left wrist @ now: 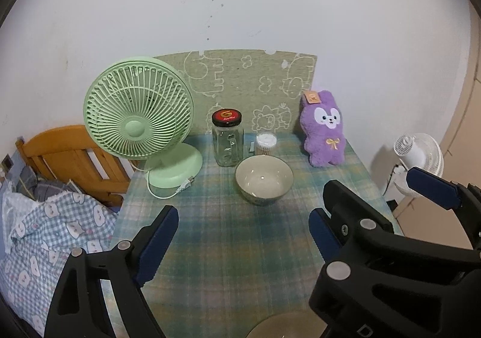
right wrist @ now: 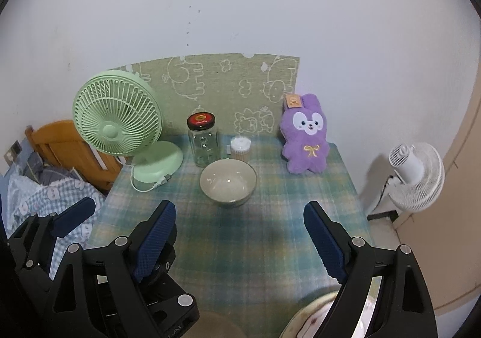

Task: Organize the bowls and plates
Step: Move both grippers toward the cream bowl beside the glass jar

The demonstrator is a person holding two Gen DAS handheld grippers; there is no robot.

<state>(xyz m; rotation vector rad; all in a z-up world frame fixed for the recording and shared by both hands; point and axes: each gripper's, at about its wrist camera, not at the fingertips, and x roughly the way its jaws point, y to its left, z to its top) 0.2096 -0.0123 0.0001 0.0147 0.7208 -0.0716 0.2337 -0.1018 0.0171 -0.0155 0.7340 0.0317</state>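
Observation:
A beige bowl point(left wrist: 264, 184) point(right wrist: 228, 181) stands upright and empty in the middle of the plaid tablecloth point(left wrist: 228, 248) point(right wrist: 255, 235). My left gripper point(left wrist: 240, 240) hovers open above the cloth, short of the bowl, with nothing between its blue pads. My right gripper point(right wrist: 240, 243) hangs open beside it, also empty. Each gripper shows in the other's view: the right one point(left wrist: 390, 193) at the right edge, the left one point(right wrist: 75, 216) at the left, partly hidden. A pale rim point(left wrist: 276, 326) pokes in at the bottom edge. A patterned plate point(right wrist: 312, 317) and a brownish dish point(right wrist: 216, 326) lie under the right gripper.
At the back of the table stand a green desk fan point(left wrist: 138, 124) point(right wrist: 115, 121), a glass jar with a red-black lid point(left wrist: 227, 139) point(right wrist: 203, 139), a cotton-swab tub point(left wrist: 266, 144) point(right wrist: 240, 147) and a purple plush rabbit point(left wrist: 324, 130) point(right wrist: 306, 136). A white floor fan point(right wrist: 416, 178) stands right; bedding and a wooden frame point(left wrist: 69, 154) left.

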